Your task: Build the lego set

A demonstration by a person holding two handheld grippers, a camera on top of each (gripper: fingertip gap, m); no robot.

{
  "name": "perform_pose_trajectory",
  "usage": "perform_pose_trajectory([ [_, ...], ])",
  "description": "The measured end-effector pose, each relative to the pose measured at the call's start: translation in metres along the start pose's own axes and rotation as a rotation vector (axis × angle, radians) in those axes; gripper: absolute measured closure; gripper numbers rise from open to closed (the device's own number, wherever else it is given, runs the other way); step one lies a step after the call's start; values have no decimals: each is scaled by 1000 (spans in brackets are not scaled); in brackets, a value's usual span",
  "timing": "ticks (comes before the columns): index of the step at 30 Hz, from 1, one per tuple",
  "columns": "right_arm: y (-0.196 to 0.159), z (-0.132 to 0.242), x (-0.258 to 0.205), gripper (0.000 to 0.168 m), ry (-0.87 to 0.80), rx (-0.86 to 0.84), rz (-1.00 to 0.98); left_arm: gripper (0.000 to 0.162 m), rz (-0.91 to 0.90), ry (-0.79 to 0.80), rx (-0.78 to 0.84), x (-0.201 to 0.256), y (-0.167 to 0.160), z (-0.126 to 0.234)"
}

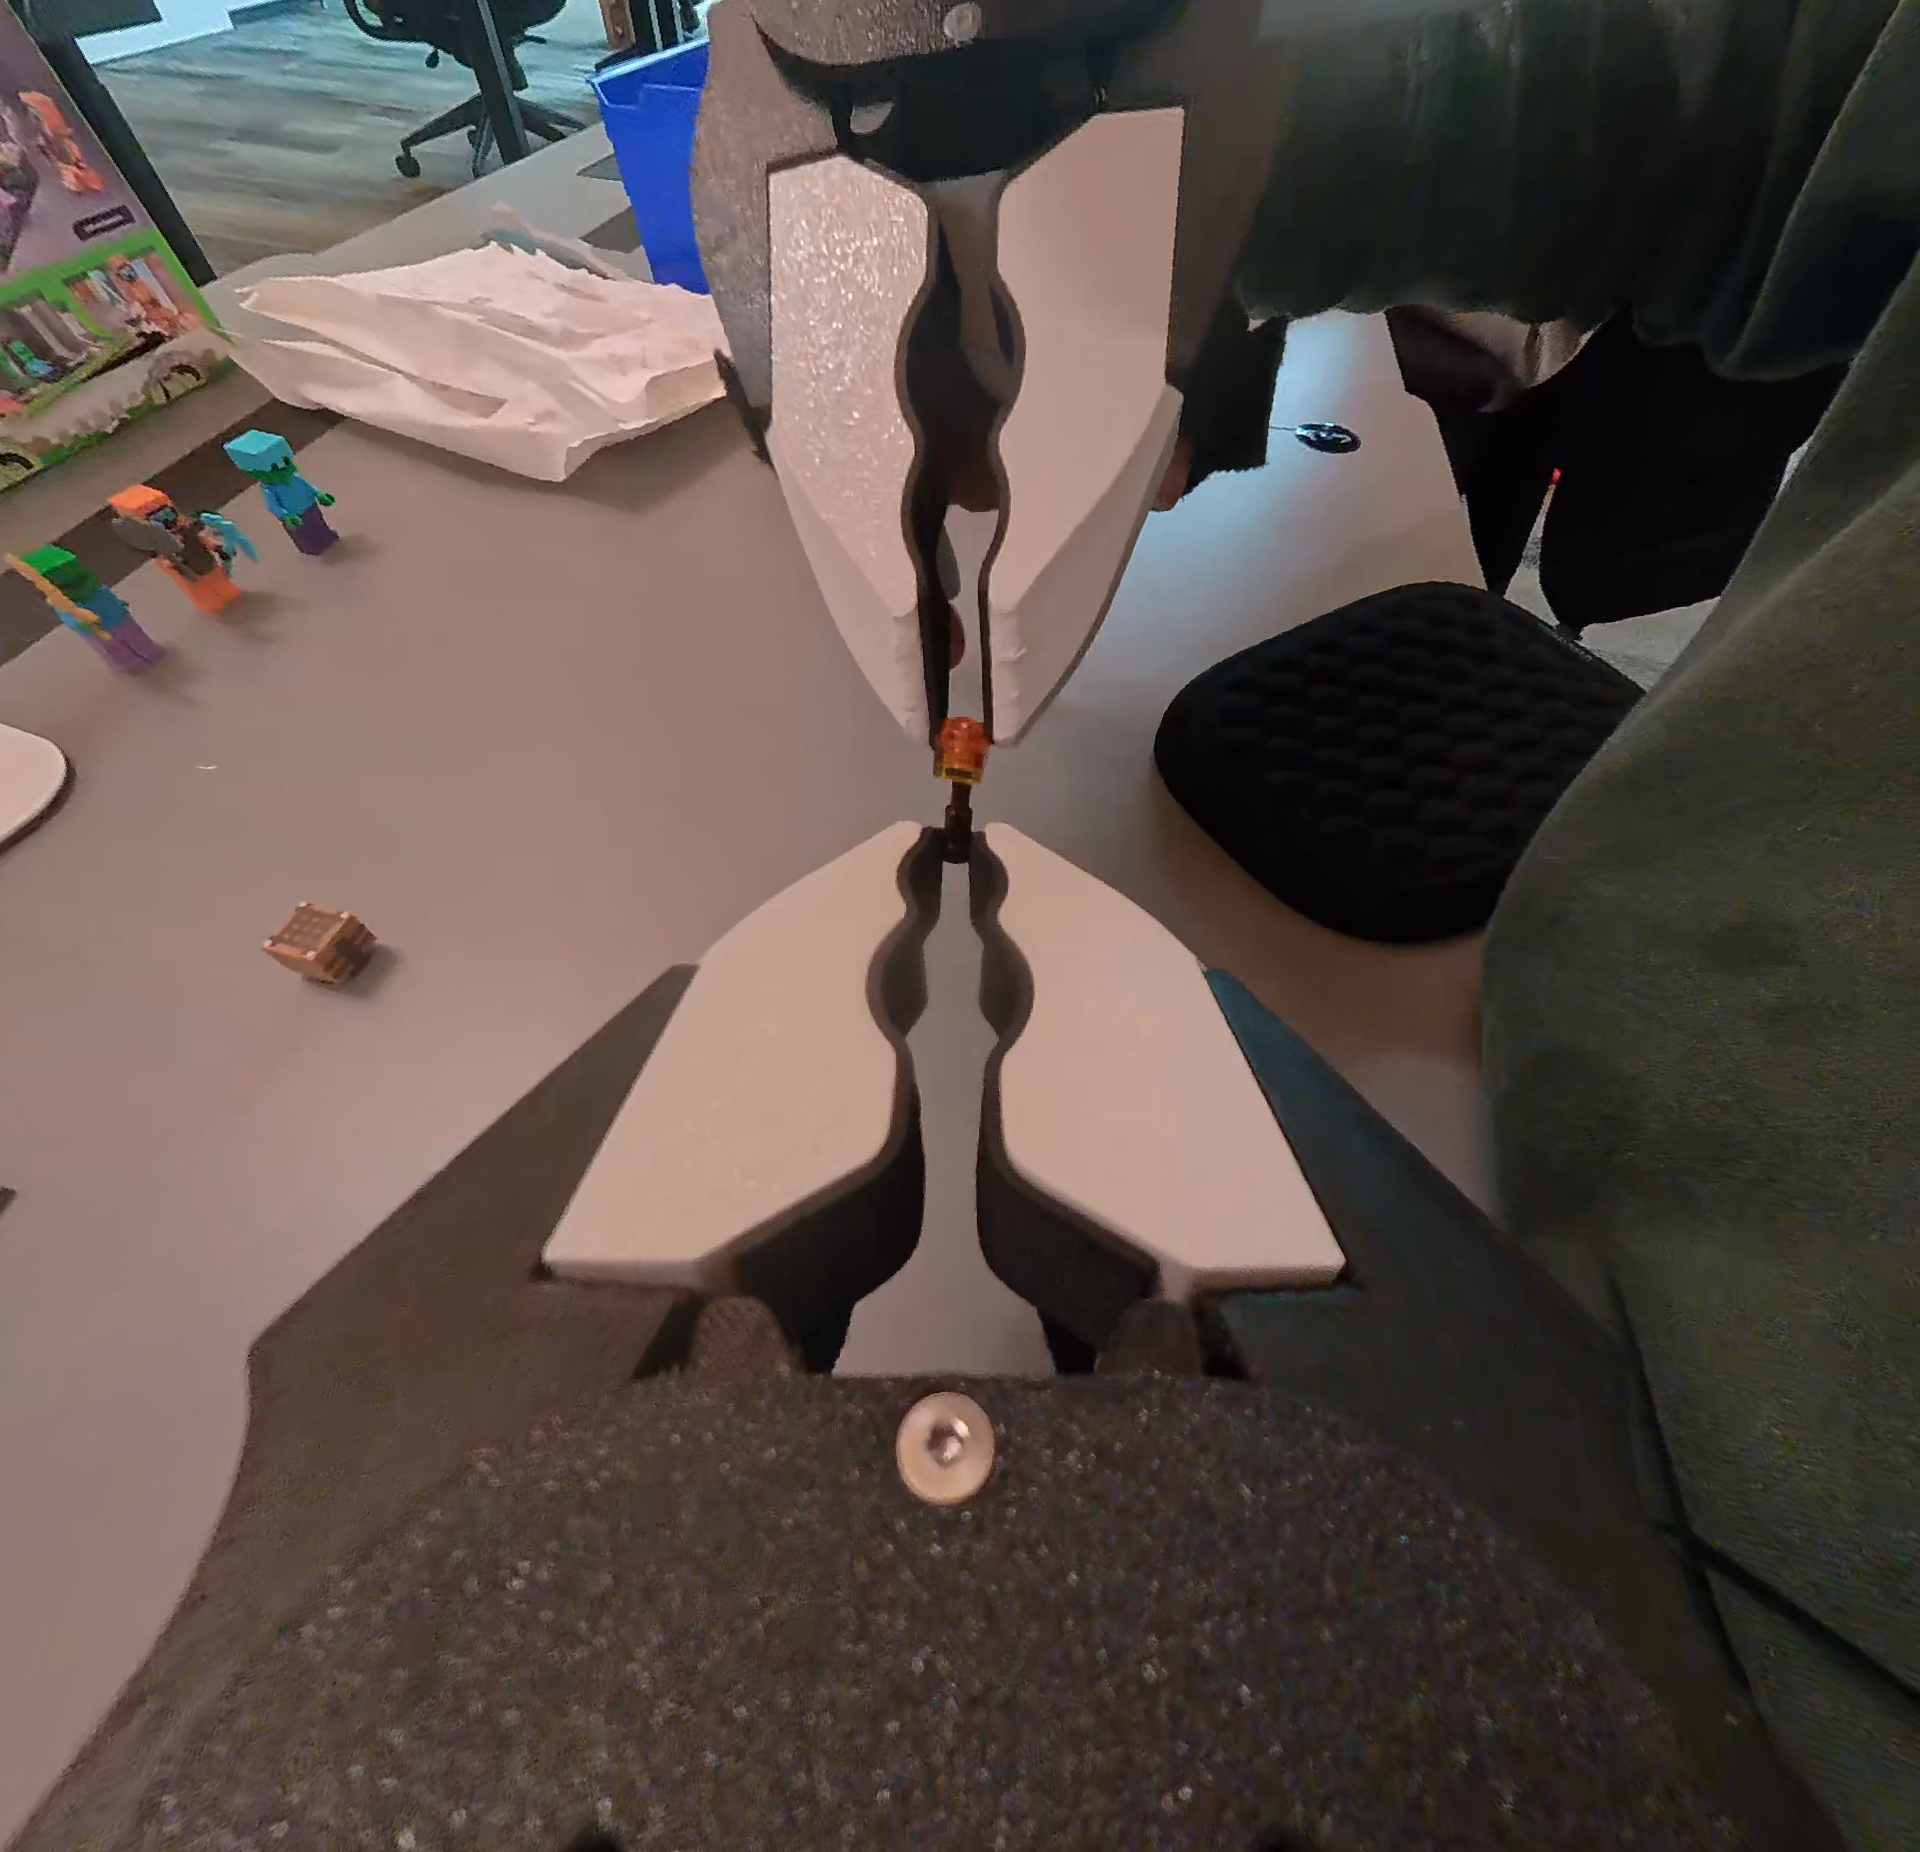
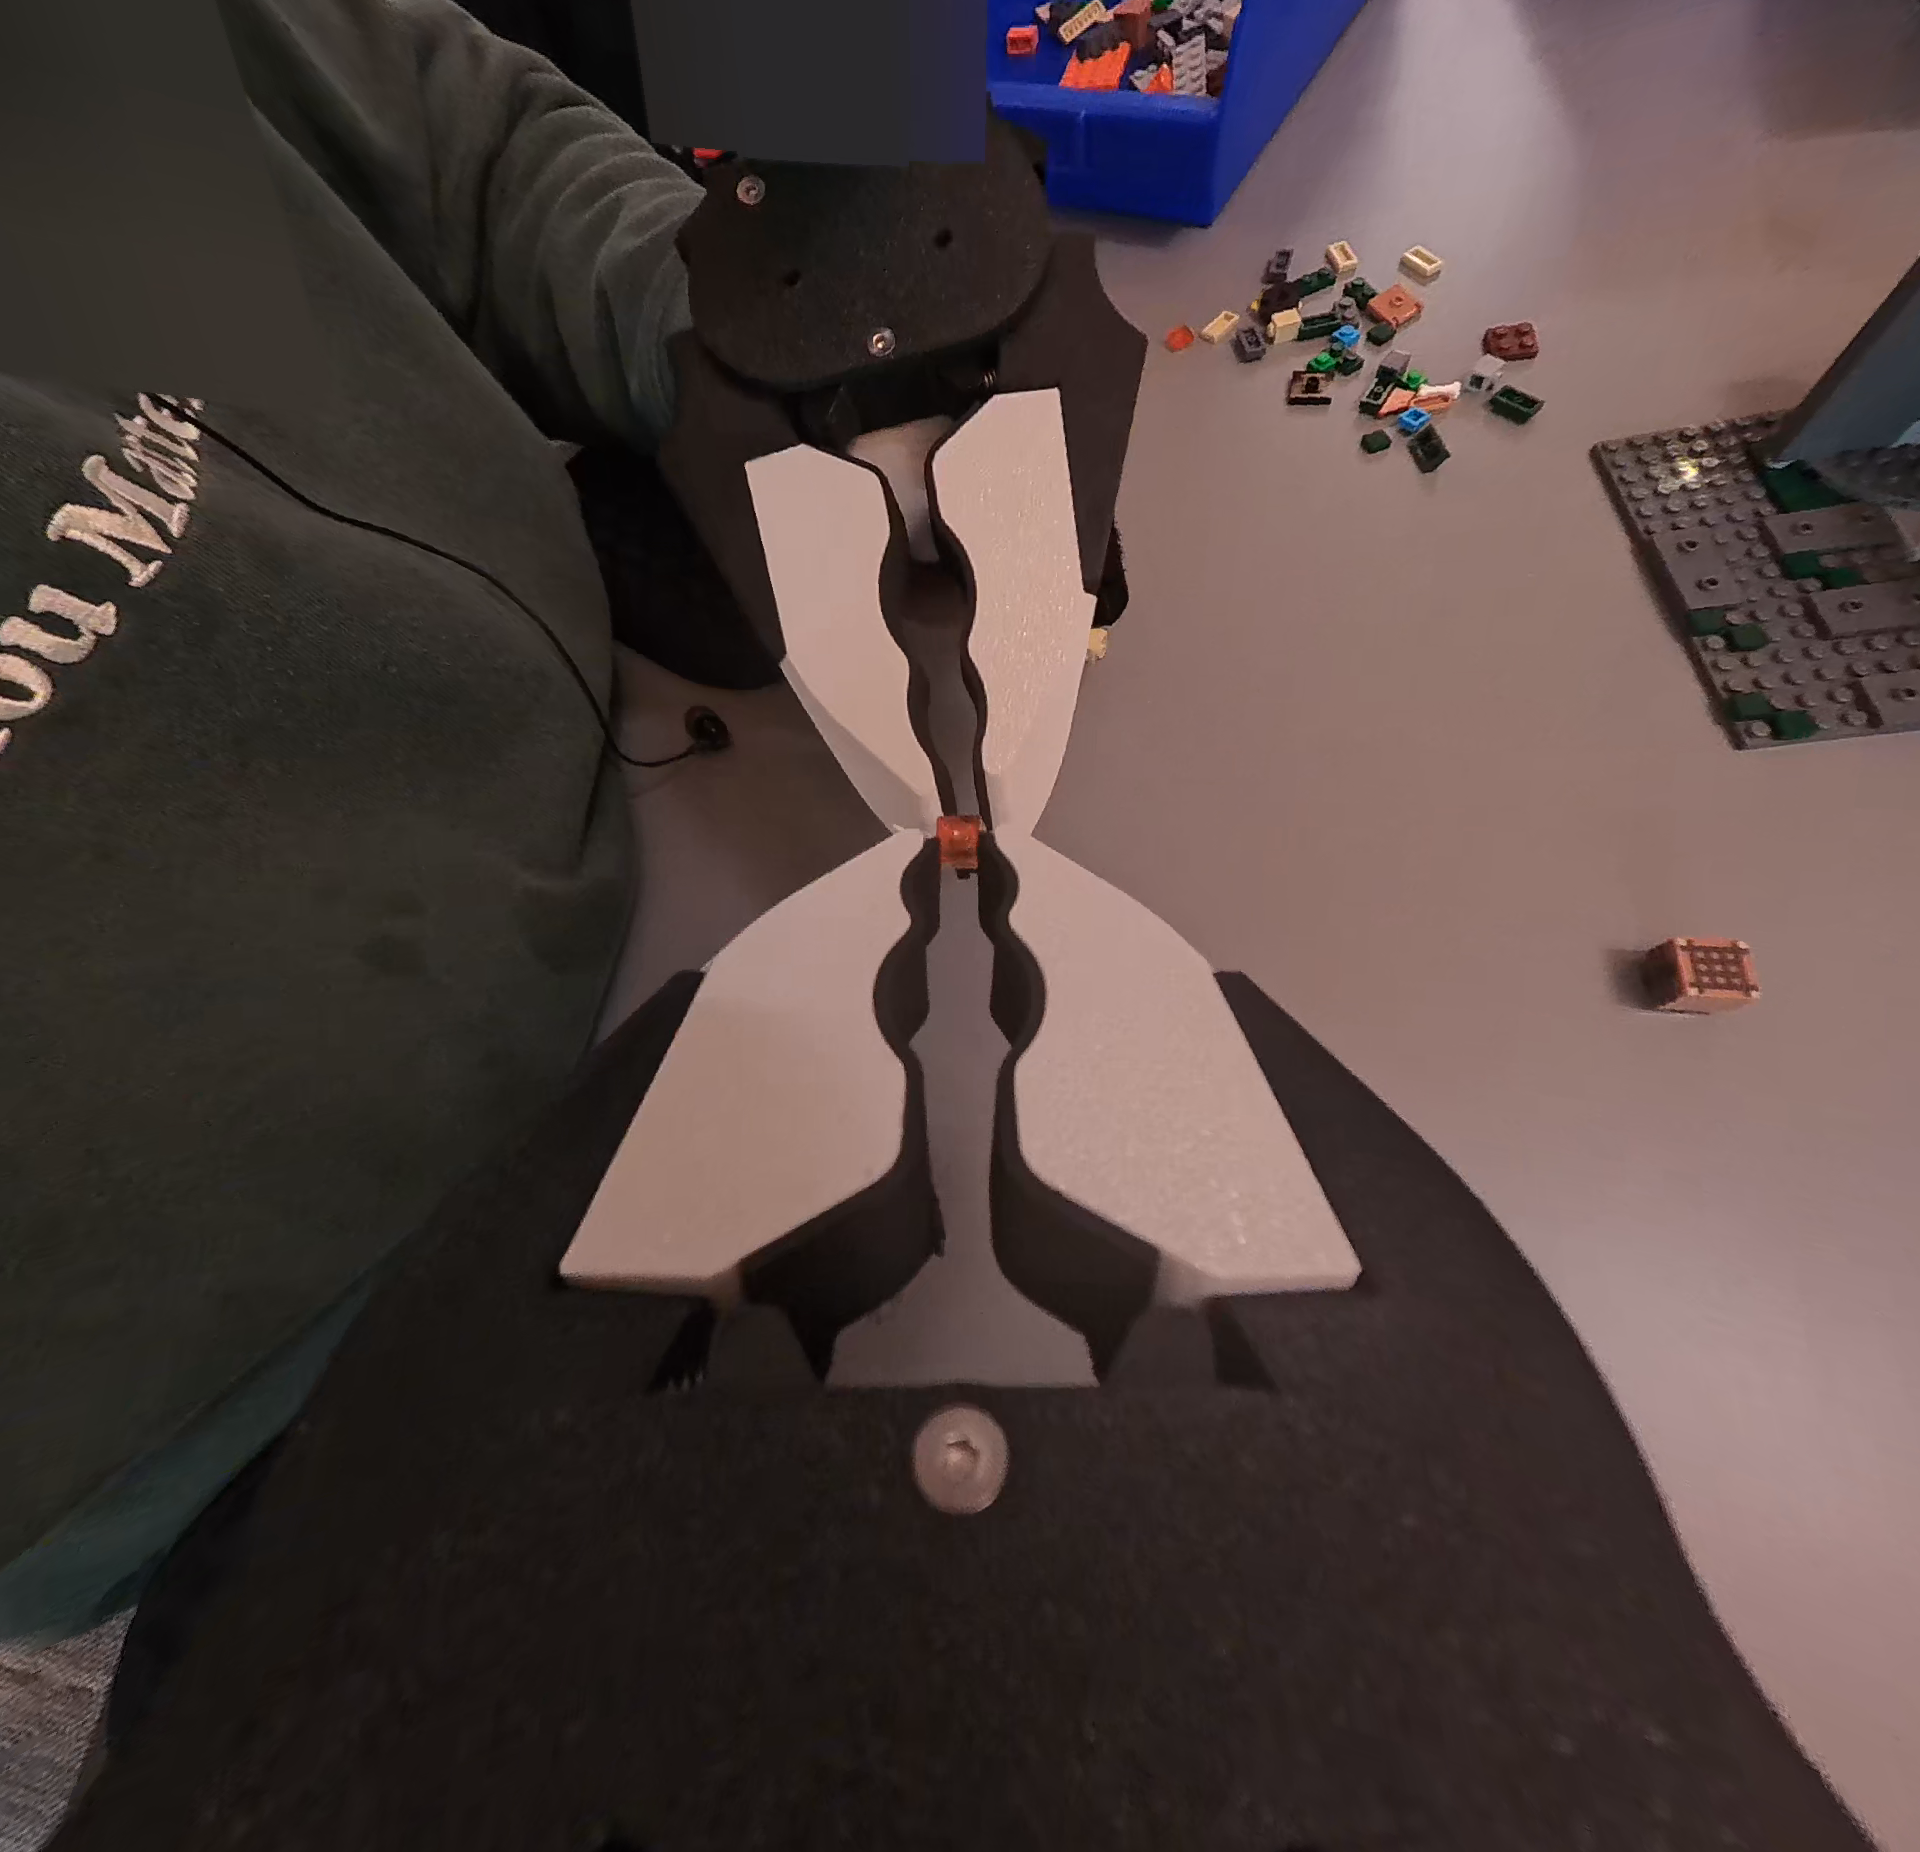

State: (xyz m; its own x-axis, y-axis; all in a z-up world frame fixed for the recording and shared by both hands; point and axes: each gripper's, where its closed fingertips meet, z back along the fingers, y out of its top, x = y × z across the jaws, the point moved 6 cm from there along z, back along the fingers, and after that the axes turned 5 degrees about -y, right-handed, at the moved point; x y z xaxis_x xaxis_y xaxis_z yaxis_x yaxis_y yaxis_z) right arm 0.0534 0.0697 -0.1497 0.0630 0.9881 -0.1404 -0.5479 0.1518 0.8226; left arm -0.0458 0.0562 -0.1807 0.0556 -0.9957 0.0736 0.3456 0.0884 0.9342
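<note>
Left tongs [image 1: 954, 834] are clamped on a thin dark stem piece [image 1: 956, 815]. Right tongs [image 2: 961, 846] are clamped on a small translucent orange stud [image 2: 958, 839]. The two sets meet tip to tip in mid-air above the bench [image 1: 582, 763], with the orange stud sitting on the end of the stem; whether it is fully seated I can't tell.

Step in hand, as I read it: press stud onto stem. Keep both tongs coaxial and push straight along the stem with no twist. The stem is thin and gripped only at the very tips, so side load will likely pivot it out. Hold the squeeze on both until it seats.

Room: open bench below and to the left. Black mesh pad [image 1: 1392, 753] lies just right of the tips, sleeve [image 1: 1714, 1075] close on that side. Brown cube piece [image 2: 1704, 974] lies well apart, loose bricks [image 2: 1361, 348], grey baseplate [image 2: 1766, 597] and blue bin [image 2: 1122, 150] farther off. Minifigures [image 1: 187, 555] stand far left.
</note>
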Motion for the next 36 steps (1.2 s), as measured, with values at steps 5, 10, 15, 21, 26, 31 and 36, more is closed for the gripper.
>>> perform_pose_trajectory([
  [5, -2, 2, 1, 162, 17, 33, -28, 157, 31, -23, 27, 0, 1, 2],
  [10, -3, 4, 1, 162, 38, 133, -87, 157, 96, -65, 91, -1, 4, 5],
  [15, -1, 6, 2, 162, 34, 265, -147, 157, 203, -129, 166, -4, 6, 8],
  [21, 1, 6, 7, 162, 54, 373, -252, 157, 362, -199, 258, -11, 8, 12],
  [26, 0, 4, 10, 162, 60, 345, -281, 157, 349, -185, 234, -11, 7, 11],
  [31, -3, 0, 12, 162, 80, 255, -321, 157, 350, -177, 169, -10, 2, 8],
  [36, -7, -3, 14, 161, 104, 181, -376, 157, 374, -187, 135, -10, -3, 5],
])
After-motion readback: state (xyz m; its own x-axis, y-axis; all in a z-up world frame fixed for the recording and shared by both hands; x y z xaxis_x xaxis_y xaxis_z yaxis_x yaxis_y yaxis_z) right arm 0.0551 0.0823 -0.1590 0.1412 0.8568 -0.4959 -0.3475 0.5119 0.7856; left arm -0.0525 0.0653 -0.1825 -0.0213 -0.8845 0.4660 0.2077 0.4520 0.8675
